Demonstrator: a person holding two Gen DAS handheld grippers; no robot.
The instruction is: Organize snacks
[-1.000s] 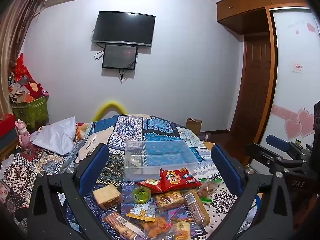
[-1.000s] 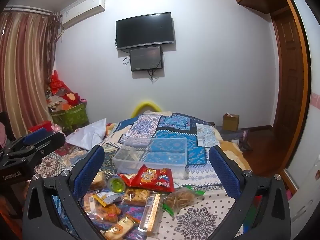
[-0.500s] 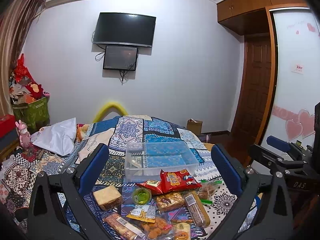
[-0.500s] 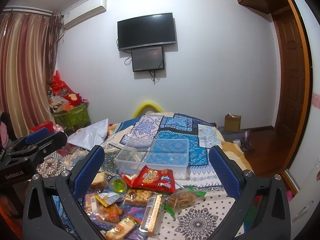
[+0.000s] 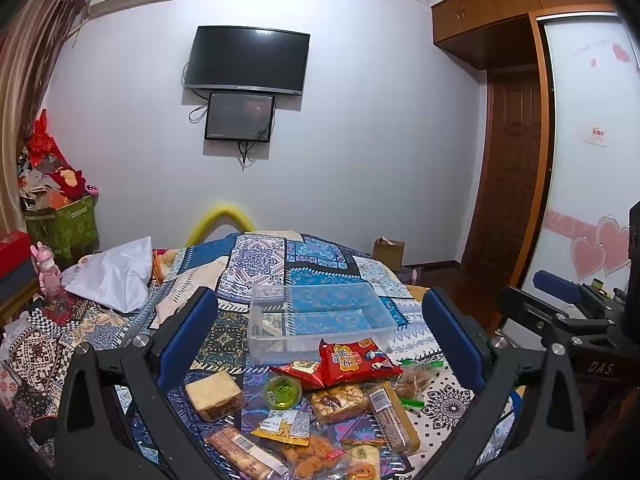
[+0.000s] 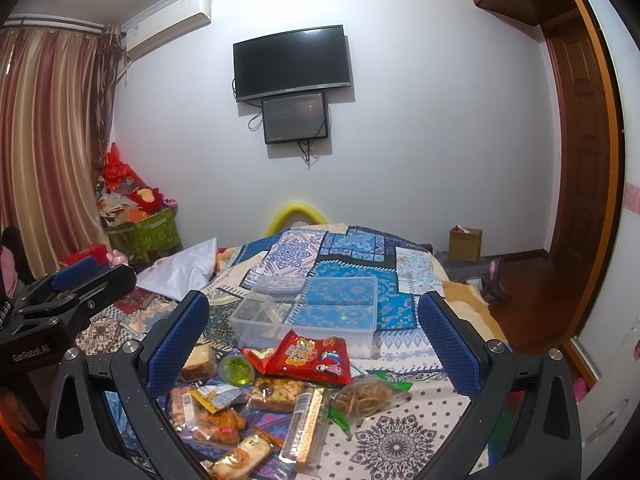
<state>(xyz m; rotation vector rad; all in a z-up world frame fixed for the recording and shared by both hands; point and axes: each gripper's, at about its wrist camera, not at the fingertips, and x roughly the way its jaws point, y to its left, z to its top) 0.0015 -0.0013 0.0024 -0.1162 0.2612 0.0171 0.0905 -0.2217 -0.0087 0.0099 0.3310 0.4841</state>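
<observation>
A pile of snacks lies on the patterned bedspread: a red chip bag (image 5: pixel 352 362) (image 6: pixel 310 358), a green jelly cup (image 5: pixel 282 391) (image 6: pixel 237 369), a wrapped bread slice (image 5: pixel 214 395), a nut bar (image 5: pixel 339 397) and a long biscuit pack (image 6: pixel 306 424). A clear plastic box (image 5: pixel 320 316) (image 6: pixel 308 312) sits just behind them. My left gripper (image 5: pixel 320 336) is open and empty above the pile. My right gripper (image 6: pixel 314 332) is open and empty above the pile too.
A white plastic bag (image 5: pixel 114 274) lies at the bed's left. A green bin (image 6: pixel 144 232) of red items stands by the curtain. A cardboard box (image 6: pixel 464 242) sits on the floor by the wooden door. Each gripper shows at the other view's edge.
Both views have drifted slightly; the snacks and box sit a little lower in the frames. Both grippers stay open and empty.
</observation>
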